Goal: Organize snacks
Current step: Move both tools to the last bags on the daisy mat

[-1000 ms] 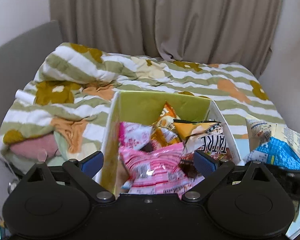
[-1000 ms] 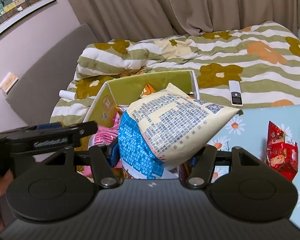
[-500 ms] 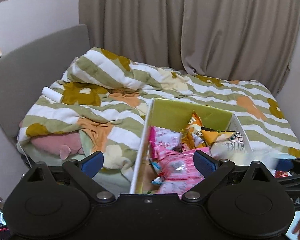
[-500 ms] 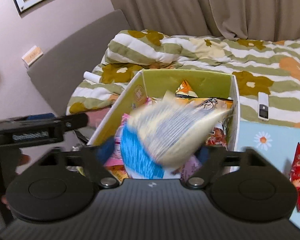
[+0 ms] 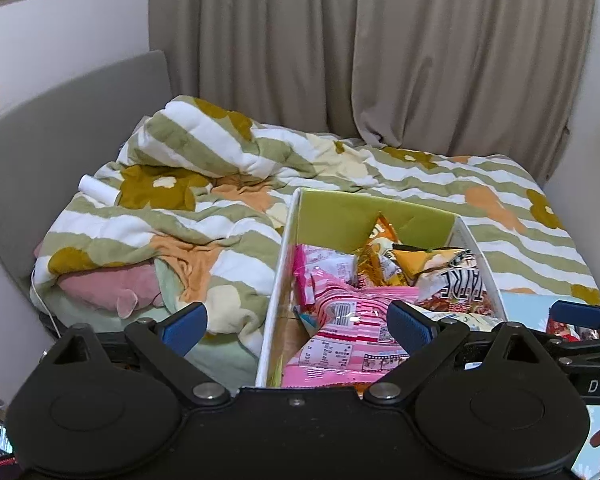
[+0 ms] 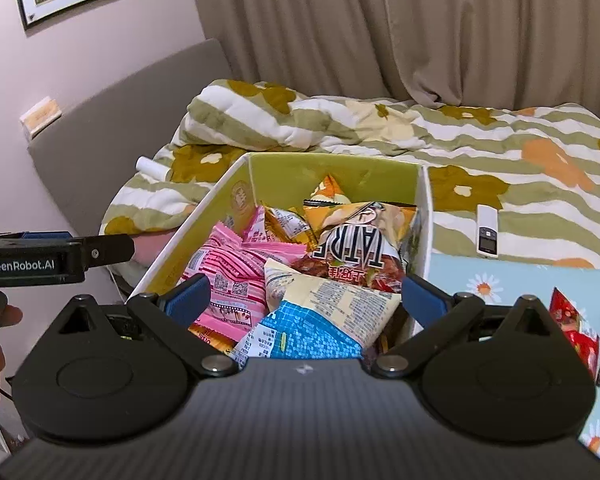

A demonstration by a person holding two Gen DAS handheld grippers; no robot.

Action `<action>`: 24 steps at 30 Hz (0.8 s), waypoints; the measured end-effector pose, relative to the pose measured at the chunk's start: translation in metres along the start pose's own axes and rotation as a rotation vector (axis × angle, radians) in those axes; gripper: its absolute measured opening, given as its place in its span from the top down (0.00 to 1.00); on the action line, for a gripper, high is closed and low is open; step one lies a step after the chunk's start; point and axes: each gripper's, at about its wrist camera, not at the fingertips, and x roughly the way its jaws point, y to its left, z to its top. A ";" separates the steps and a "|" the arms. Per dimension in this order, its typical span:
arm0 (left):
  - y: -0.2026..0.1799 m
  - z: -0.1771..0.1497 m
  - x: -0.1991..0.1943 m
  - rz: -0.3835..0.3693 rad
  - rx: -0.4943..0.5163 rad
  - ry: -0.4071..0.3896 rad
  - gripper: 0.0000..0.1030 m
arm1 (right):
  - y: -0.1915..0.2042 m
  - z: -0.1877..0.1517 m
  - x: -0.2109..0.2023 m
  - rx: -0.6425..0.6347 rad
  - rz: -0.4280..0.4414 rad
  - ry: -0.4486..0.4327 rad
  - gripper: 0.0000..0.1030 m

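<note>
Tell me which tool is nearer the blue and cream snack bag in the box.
Right. The right tool hangs open directly over the blue and cream snack bag, which lies between its fingers. The left tool is open at the box's left wall, farther away.

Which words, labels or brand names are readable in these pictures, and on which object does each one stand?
"GenRobot.AI": white, on the left gripper, seen from the right wrist.
"DAS": cut off at the frame edge, on the right gripper.
"TATRE": large letters, upside down, on the orange snack bag.
Fine print and QR codes on the pink bag and blue-and-cream bag: too small to read.
</note>
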 end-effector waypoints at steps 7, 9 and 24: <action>-0.007 -0.001 -0.013 -0.046 0.045 -0.023 0.04 | -0.001 -0.003 -0.029 0.046 -0.047 -0.053 0.00; -0.012 0.000 -0.018 -0.058 0.059 -0.031 0.04 | -0.004 -0.003 -0.039 0.060 -0.062 -0.073 0.00; -0.113 0.004 -0.045 -0.179 0.149 -0.128 0.04 | -0.086 0.000 -0.104 0.144 -0.195 -0.157 0.00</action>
